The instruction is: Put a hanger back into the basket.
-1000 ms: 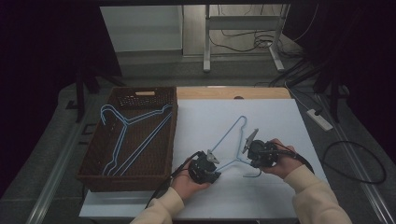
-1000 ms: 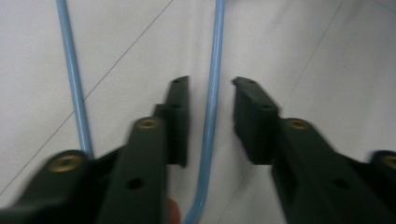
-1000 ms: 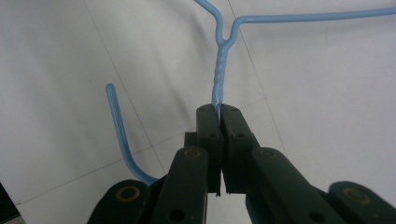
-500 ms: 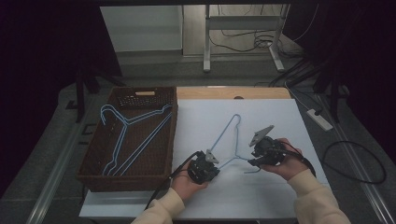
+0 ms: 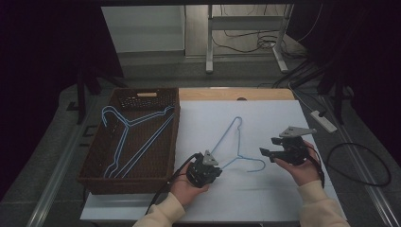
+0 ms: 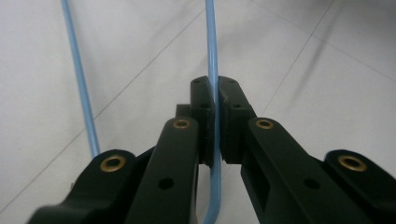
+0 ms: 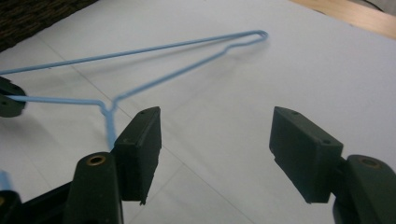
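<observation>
A white sheet [image 5: 265, 118] is spread over the table, and a strip of bare wood [image 5: 236, 94] is left showing along its far edge. Faint fold lines are seen across the sheet in both gripper views. A dark woven basket [image 5: 174, 142] is set at the left of the sheet, with wire hangers [image 5: 127, 142] laid inside it.

A light blue wire hanger [image 5: 233, 142] is laid on the sheet, just right of the basket, near the middle of the table. Its wire is clamped between the closed pads of the left gripper [image 5: 208, 163], as is seen in the left gripper view [image 6: 214, 121]. The right gripper [image 5: 267, 152] is held apart from the hanger, to its right; its jaws have just been opening and are spread wide with nothing between them [image 7: 215, 154].

Beyond the table, a grey floor is seen, with a metal stand [image 5: 246, 33] and loose cables [image 5: 236, 45] lying around it. A power strip [image 5: 324, 120] is laid on the floor at the right, and a black cable loop [image 5: 359, 163] beside it. The surroundings are dark.
</observation>
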